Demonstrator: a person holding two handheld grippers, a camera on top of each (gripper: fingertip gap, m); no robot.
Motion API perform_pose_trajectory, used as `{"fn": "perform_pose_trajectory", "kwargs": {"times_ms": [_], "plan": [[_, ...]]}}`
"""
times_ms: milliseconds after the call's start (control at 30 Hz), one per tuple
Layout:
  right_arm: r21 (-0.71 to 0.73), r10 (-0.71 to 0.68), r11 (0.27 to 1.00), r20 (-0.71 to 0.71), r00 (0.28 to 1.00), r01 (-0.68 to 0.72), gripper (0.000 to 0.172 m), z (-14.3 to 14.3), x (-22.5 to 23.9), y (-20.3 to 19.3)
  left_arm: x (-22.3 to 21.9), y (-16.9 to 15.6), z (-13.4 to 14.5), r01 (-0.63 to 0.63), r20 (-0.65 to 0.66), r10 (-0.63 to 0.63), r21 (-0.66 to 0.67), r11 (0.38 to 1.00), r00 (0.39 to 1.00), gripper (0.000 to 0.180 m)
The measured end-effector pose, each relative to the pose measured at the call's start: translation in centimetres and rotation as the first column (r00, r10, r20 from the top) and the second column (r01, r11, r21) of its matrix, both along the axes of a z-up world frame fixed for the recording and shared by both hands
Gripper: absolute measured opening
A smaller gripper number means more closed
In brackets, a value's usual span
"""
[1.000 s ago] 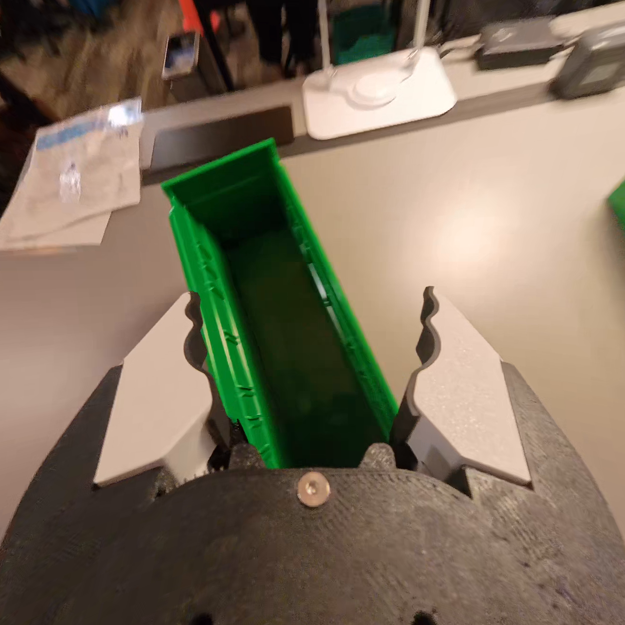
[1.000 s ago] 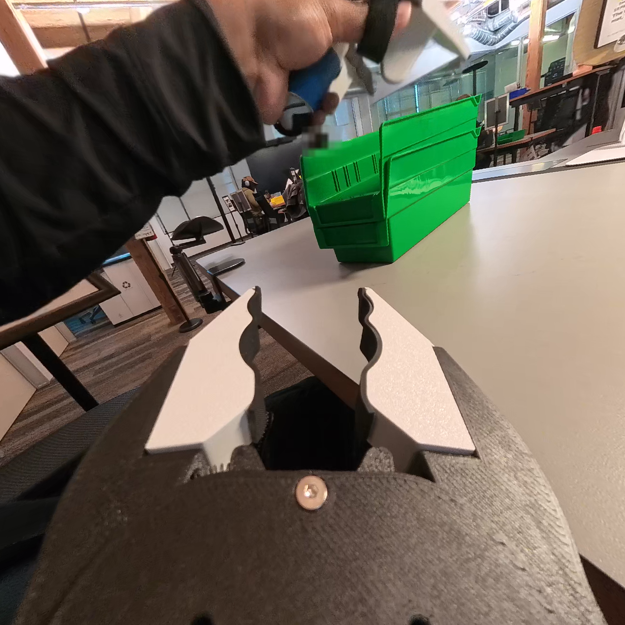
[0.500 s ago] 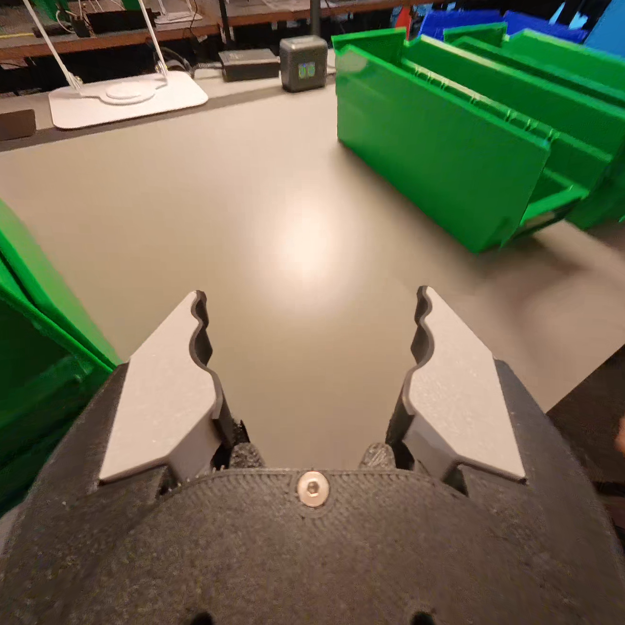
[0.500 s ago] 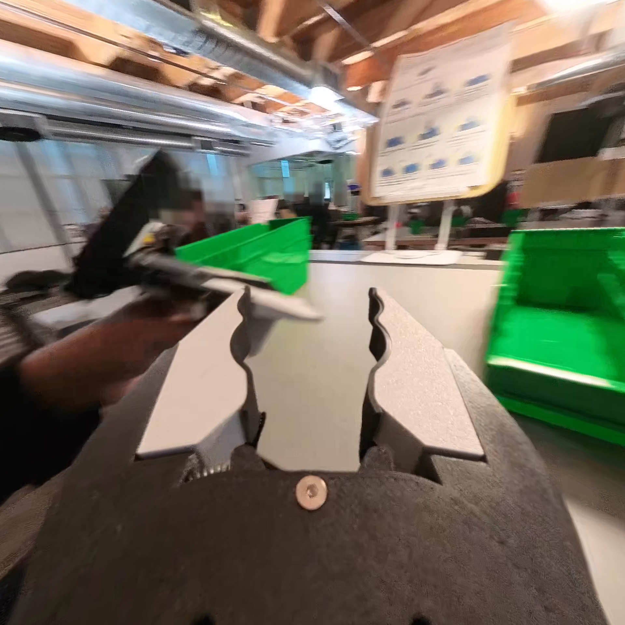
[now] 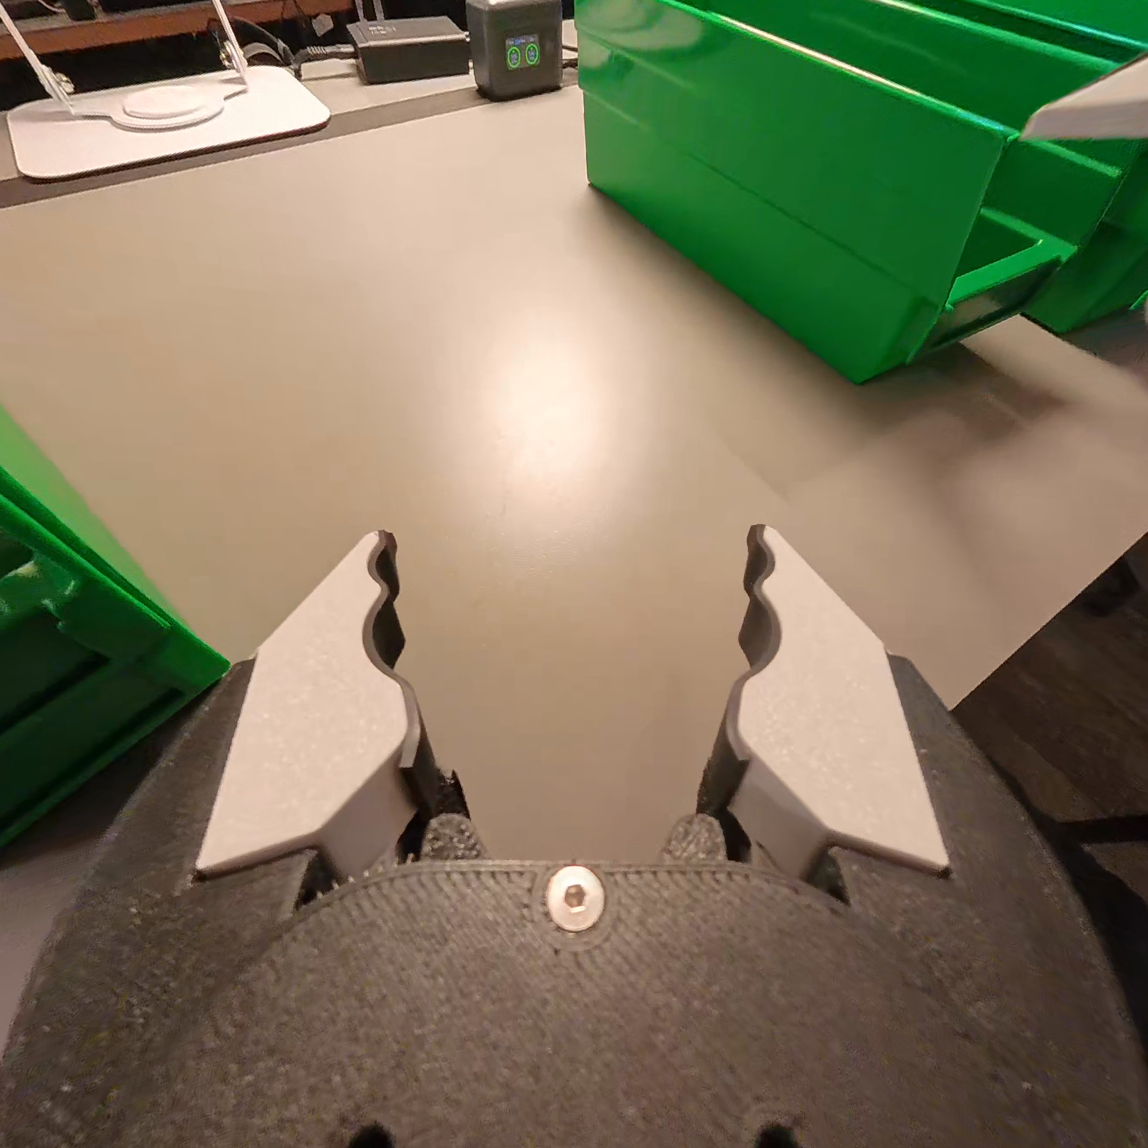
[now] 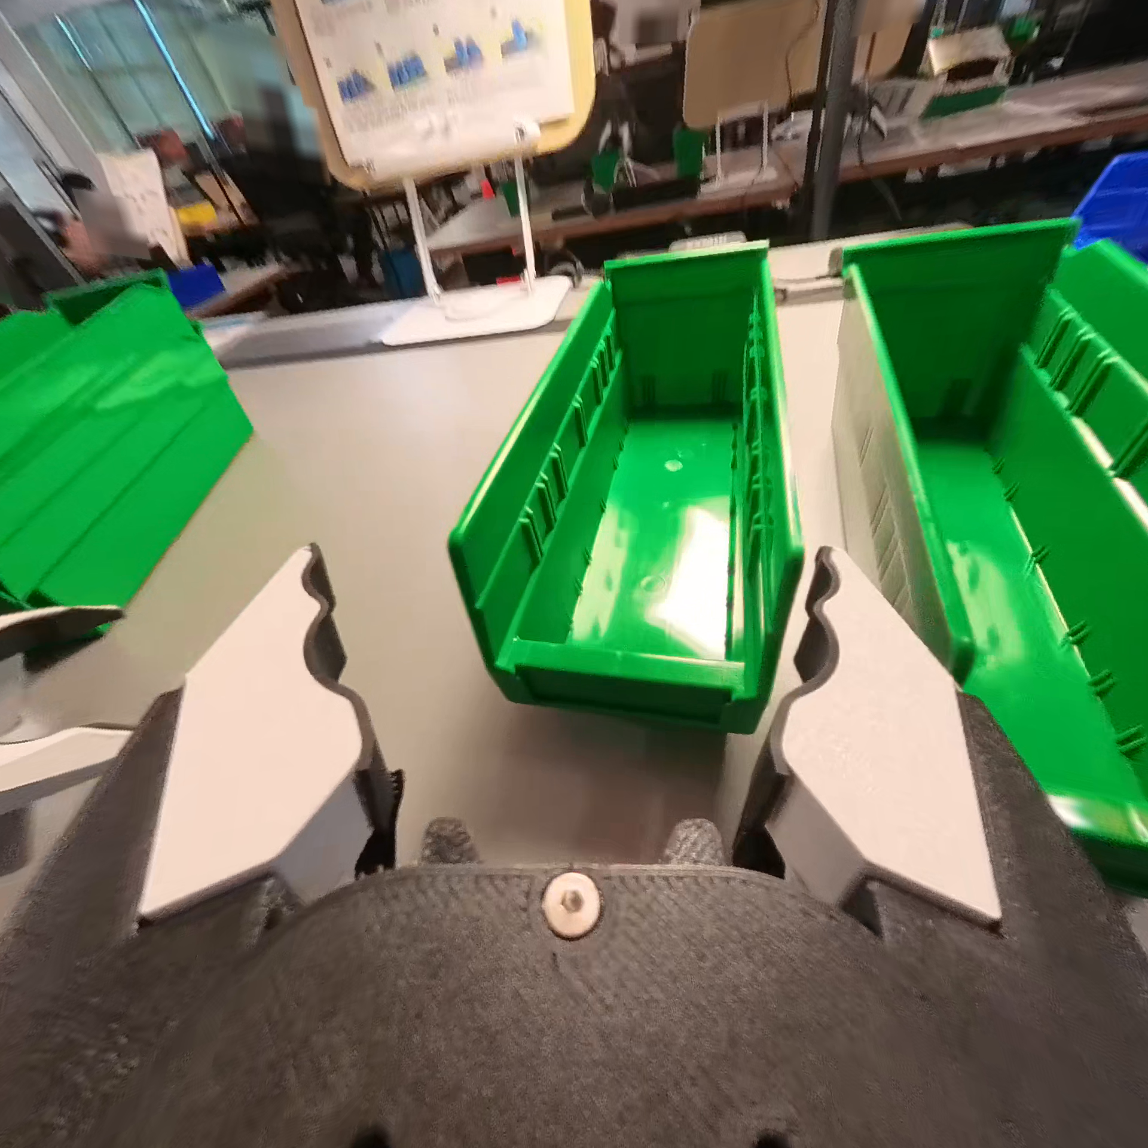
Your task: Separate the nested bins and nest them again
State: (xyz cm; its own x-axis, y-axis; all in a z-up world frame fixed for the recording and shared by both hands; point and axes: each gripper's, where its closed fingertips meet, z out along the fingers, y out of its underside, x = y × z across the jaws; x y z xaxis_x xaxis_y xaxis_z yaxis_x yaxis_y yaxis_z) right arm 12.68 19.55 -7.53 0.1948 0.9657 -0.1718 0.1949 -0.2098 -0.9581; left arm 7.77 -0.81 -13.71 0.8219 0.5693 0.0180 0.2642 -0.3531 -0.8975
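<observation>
In the left wrist view my left gripper (image 5: 570, 534) is open and empty over the bare grey table (image 5: 435, 310). One green bin (image 5: 74, 621) stands at its left edge. More green bins (image 5: 776, 205) stand at the upper right, and a fingertip of my right gripper (image 5: 1093, 105) shows above them. In the right wrist view my right gripper (image 6: 568, 559) is wide open and empty, just in front of a green bin (image 6: 652, 497) that looks nested in another. A second green bin (image 6: 994, 497) stands to its right. A green stack (image 6: 105, 447) stands at the left, near my left gripper's fingers (image 6: 50, 621).
A white lamp base (image 5: 168, 118), a black adapter (image 5: 410, 43) and a small grey device (image 5: 519, 53) lie along the table's far side. The table edge (image 5: 1025, 621) runs close on the right. A sign board on a stand (image 6: 447, 81) and a blue bin (image 6: 1118, 199) stand behind.
My left gripper has swung right, away from the green bin that stood between its open fingers. My right gripper has turned from the table's edge to face the bins and has opened wider.
</observation>
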Motion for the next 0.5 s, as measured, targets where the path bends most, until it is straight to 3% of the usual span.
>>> {"fn": "perform_pose_trajectory", "kwargs": {"times_ms": [233, 333, 500], "plan": [[0.002, -0.034, 0.999, 0.148, 0.988, 0.034, 0.155, -2.9, -1.9, 1.0, -0.1, -0.3, 0.5, -0.009, 0.005, 0.009, 0.052, 0.999, 1.0, 0.11], [-0.002, -0.04, 0.999, 0.185, 0.982, 0.041, 0.132, -3.5, -2.3, 1.3, -0.1, -0.3, 0.6, -0.011, 0.002, 0.011, 0.06, 0.998, 1.0, 0.11], [-0.007, -0.02, 1.0, 0.182, 0.983, 0.021, 0.128, -3.5, -2.6, 0.5, 0.0, -0.3, 0.5, -0.002, 0.017, 0.001, 0.055, 0.999, 1.0, 0.11]]}}
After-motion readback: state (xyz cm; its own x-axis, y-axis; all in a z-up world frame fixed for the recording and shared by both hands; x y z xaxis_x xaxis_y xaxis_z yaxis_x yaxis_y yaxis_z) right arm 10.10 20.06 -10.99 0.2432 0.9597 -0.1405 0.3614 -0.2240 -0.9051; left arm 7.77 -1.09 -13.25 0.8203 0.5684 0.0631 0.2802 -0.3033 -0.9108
